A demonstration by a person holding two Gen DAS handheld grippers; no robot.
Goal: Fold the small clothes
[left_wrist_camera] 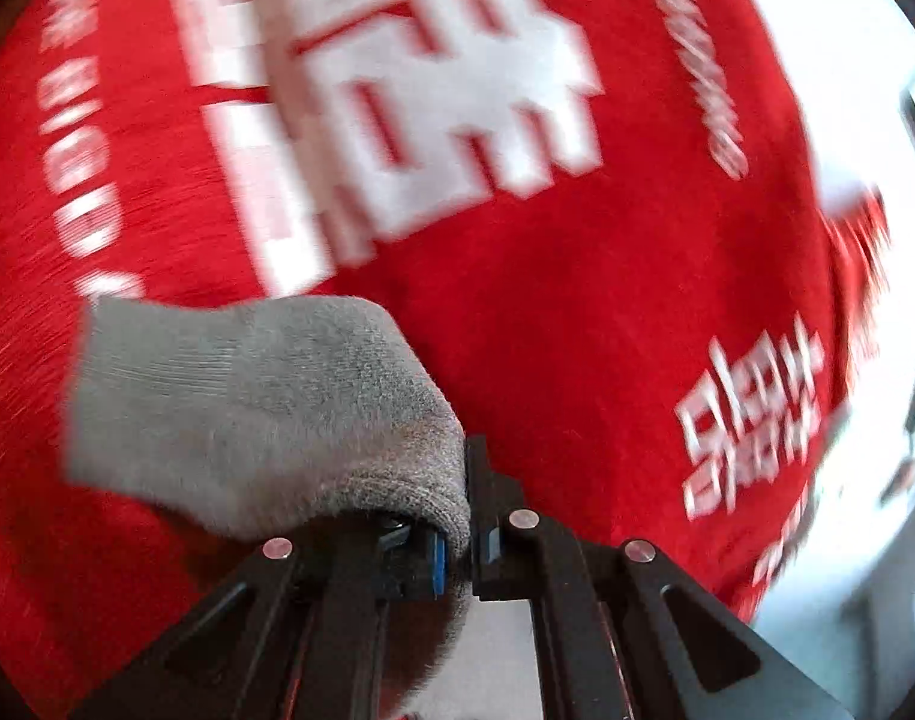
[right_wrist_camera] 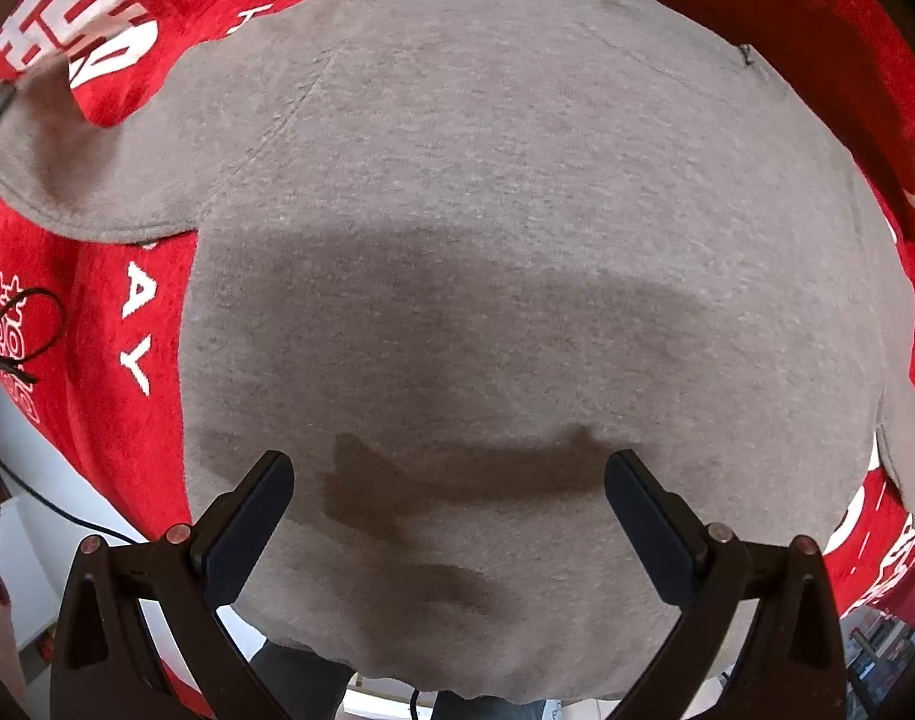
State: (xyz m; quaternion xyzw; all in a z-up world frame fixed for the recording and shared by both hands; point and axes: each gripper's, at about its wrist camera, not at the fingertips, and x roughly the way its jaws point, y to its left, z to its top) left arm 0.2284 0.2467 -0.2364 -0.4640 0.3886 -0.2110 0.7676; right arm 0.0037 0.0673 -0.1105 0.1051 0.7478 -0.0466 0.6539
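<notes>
Left wrist view: the left gripper has its jaws closed together, pinching a fold of the grey knit garment between the blue-edged pads; the pinched cloth bunches up and out to the left of the fingers. Behind it a red cloth with large white printed characters fills nearly the whole field, heavily motion-blurred. A pale surface shows past the red cloth's right edge, detail there too smeared to read. Right wrist view: camera looks down on the grey knit garment, spread flat on the red cloth, which frames it left, top and right with white lettering. A short sleeve sticks out at upper left, its end lifted towards the picture's edge; a seam runs diagonally from it. The right gripper hovers over the garment's near part with jaws spread wide, nothing between them; its shadow falls on the fabric. The garment's near hem hangs at the bottom of the frame. A thin black cable loop lies on the red cloth at far left
</notes>
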